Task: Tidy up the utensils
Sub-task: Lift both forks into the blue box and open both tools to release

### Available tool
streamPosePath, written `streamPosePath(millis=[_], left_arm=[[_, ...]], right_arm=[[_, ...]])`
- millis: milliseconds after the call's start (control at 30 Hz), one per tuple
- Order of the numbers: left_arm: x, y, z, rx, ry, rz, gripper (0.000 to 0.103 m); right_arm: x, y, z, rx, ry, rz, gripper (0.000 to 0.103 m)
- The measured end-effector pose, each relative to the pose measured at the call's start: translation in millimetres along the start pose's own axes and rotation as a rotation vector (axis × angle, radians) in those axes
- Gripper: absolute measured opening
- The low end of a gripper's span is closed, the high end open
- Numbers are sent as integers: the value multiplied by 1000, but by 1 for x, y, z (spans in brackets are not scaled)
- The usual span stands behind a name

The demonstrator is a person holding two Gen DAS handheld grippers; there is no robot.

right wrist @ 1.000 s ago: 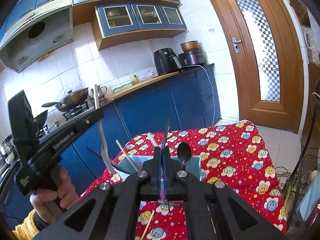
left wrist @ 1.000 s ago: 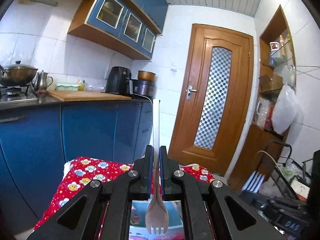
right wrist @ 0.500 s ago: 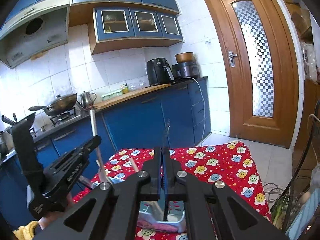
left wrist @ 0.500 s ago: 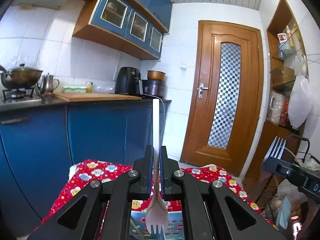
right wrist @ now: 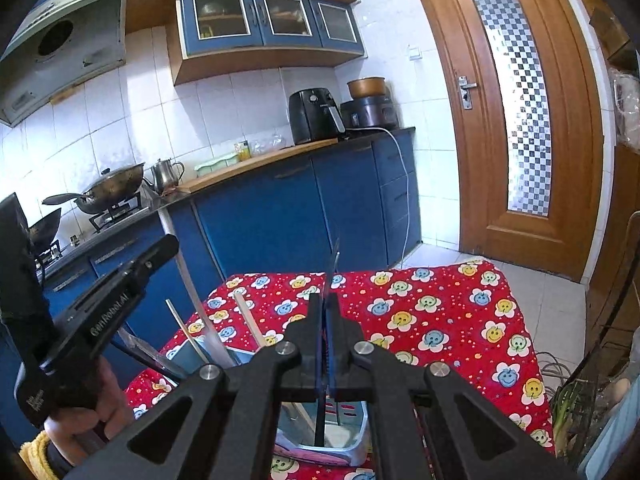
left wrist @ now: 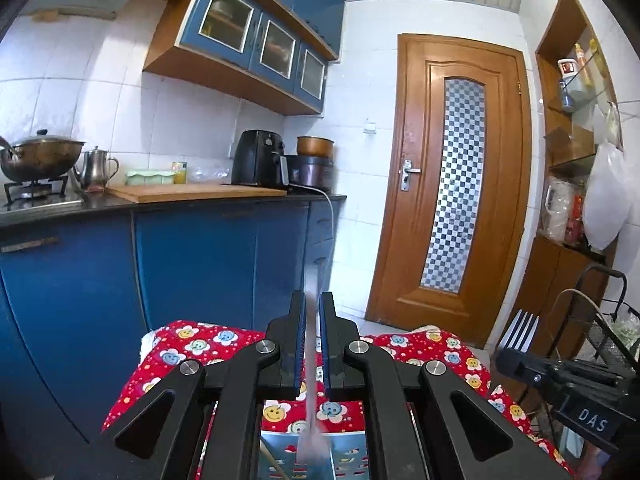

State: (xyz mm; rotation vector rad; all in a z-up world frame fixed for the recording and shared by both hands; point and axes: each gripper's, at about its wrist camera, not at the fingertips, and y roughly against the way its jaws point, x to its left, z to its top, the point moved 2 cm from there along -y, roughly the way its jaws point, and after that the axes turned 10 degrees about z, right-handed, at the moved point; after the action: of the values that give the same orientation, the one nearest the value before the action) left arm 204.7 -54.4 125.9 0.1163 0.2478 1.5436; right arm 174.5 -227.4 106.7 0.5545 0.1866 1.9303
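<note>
Two grippers are held above a box [right wrist: 352, 446] on the red cloth [right wrist: 440, 320]. A blurred spork [left wrist: 312, 412] is pinched by the left gripper [left wrist: 311, 320], a fork [right wrist: 325, 360] by the right gripper [right wrist: 325, 316].

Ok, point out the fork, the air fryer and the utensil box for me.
fork [left wrist: 521, 330], left wrist view, on its tines.
air fryer [right wrist: 312, 114], right wrist view, on its black front.
utensil box [right wrist: 357, 446], right wrist view, on its near rim.

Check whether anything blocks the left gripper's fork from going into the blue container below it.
Nothing visible does. The blurred fork hangs tines-down from the left gripper over the blue container; a chopstick inside leans aside.
</note>
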Motion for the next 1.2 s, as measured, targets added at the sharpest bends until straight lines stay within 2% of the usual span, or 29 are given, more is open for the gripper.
streamPosePath(millis=[233, 433, 567, 900, 1200], left_arm=[[2, -1, -1, 28, 3, -21, 8], [2, 4, 1, 43, -2, -35, 8], [2, 10, 3, 65, -17, -41, 9], [11, 43, 0, 128, -51, -73, 9], [25, 82, -13, 178, -80, -80, 9]], right_arm=[[-3, -7, -4, 23, -8, -4, 3], [-4, -14, -6, 54, -14, 26, 4], [-3, -4, -4, 20, -29, 44, 19], [8, 34, -9, -19, -56, 54, 23], [31, 57, -37, 33, -57, 70, 29]])
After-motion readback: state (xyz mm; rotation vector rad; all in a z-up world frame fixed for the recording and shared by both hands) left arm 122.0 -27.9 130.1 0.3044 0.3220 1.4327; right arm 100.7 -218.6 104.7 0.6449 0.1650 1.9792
